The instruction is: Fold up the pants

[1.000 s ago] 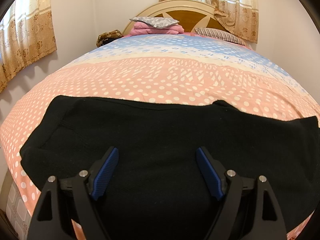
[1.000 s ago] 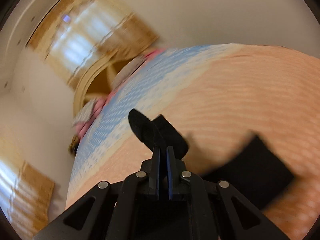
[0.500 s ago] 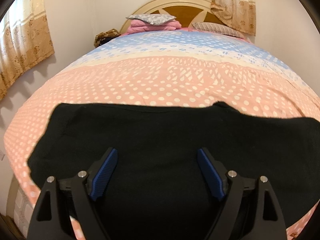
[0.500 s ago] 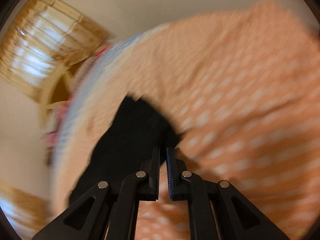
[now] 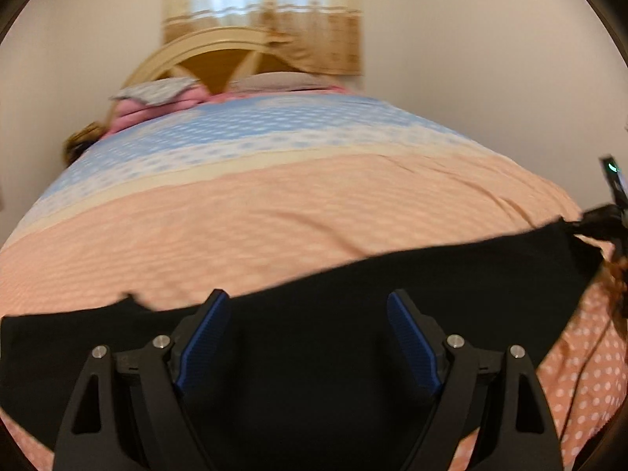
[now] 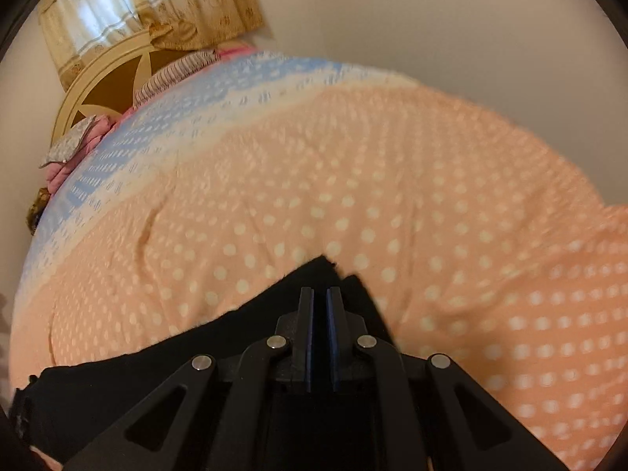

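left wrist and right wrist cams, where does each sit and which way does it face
Left wrist: on the left gripper, facing down the bed to the headboard; its open jaws hang over the black pants.
Right wrist: on the right gripper, angled across the bed, headboard upper left; its jaws are shut on a pants edge.
Shared: bed, pants, headboard, curtain, pillows; the left view catches the right gripper at its right edge.

Both wrist views look from low over the bed's (image 5: 314, 212) foot edge toward the headboard (image 6: 106, 78), sharing the bedspread.
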Demonstrator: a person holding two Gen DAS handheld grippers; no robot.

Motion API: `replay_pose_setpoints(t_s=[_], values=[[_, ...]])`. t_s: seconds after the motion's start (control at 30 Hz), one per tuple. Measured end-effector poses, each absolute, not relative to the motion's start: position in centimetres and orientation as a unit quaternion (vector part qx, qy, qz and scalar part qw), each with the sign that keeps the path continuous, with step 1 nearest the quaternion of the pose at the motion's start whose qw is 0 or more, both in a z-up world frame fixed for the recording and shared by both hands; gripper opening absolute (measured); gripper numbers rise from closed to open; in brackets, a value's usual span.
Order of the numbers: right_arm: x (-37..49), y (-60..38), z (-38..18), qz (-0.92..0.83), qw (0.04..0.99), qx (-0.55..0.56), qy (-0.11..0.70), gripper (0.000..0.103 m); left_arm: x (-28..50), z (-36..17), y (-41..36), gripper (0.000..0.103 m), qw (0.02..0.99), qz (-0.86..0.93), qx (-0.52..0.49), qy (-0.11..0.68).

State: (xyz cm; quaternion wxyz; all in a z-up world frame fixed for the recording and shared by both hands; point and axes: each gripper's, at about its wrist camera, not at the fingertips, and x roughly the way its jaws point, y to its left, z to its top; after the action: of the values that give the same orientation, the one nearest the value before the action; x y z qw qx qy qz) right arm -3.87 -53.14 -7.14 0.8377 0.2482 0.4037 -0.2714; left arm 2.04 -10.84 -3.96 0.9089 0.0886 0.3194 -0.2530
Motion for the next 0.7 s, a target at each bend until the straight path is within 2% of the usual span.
replay_pose_setpoints(t_s=[0.13, 0.17, 0.2, 0.23, 0.4, 0.47, 0.6, 0.7], values=[[-5.2, -53.9, -7.6, -0.285, 0.826, 0.267, 0.406, 0.006, 0.7, -7.1, -13.7, 0.086, 0.872, -0.294, 0.112, 0.374], [-5.5, -54.1, -7.7, -0.301, 0.819, 0.263, 0.411, 0.009, -0.1, -7.5, -13.8, 0.087, 0.878, -0.288, 0.121, 0.364], [-6.0, -54.3, -7.8, -0.328, 0.807, 0.251, 0.421, 0.020, -1.0, -7.5, -13.7, 0.087, 0.888, -0.286, 0.129, 0.336], [-6.6, -54.5, -8.2, -0.348, 0.800, 0.246, 0.423, 0.047, -1.4, -7.6, -13.9, 0.088, 0.885, -0.295, 0.140, 0.331], [-7.1, -54.0, -7.0, -0.381, 0.795, 0.221, 0.416, 0.047, -1.2, -7.1, -13.1, 0.088, 0.877, -0.316, 0.129, 0.338], [-7.5, -52.2, -5.0, -0.368, 0.832, 0.221, 0.353, 0.047, -1.3, -6.8, -12.7, 0.088, 0.876, -0.322, 0.118, 0.340], [-7.9, -50.3, -2.9, -0.339, 0.866, 0.195, 0.313, 0.048, -0.6, -6.8, -11.5, 0.088, 0.872, -0.336, 0.075, 0.349], [-9.9, -52.4, -2.5, -0.329, 0.871, 0.227, 0.286, 0.051, -0.3, -7.3, -11.5, 0.088, 0.873, -0.333, 0.064, 0.351]])
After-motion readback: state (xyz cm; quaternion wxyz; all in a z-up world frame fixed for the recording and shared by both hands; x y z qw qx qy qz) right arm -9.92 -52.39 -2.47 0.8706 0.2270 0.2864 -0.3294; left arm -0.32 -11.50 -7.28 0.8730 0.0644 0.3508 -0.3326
